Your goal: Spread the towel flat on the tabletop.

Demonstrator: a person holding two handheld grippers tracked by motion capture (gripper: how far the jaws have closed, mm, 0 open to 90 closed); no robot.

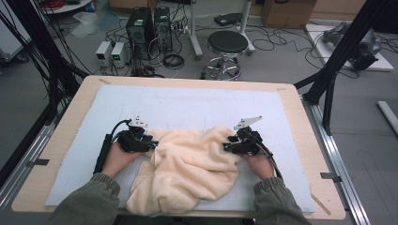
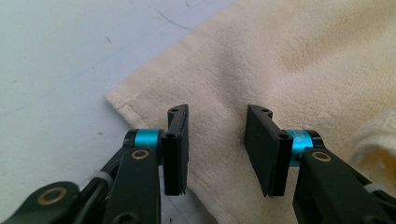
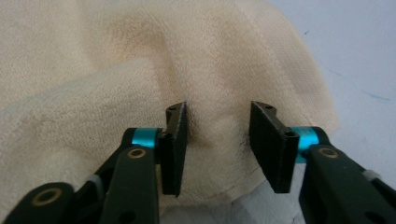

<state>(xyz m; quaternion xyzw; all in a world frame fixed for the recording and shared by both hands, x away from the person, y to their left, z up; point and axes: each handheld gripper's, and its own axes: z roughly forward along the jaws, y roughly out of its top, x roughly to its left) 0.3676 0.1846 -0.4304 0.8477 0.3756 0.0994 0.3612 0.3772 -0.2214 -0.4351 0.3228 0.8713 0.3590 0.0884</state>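
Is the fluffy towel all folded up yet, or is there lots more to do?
Not yet. The cream fluffy towel lies rumpled in a heap on the pale blue mat. The left tool and right tool sit open over its edges, gripping nothing. Probably still left: pinching the edges, spreading it flat, and folding it neatly.

Two handheld grippers at a crumpled cream towel [image 1: 187, 168] on a table.

The left gripper [image 1: 154, 144] and right gripper [image 1: 226, 146] meet its opposite edges on a pale mat [image 1: 187, 105].

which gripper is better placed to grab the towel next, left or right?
Left, probably. The left gripper hangs open over a flat hemmed corner of the towel, an easy edge to pinch. The right gripper, also open, faces bunched folds.
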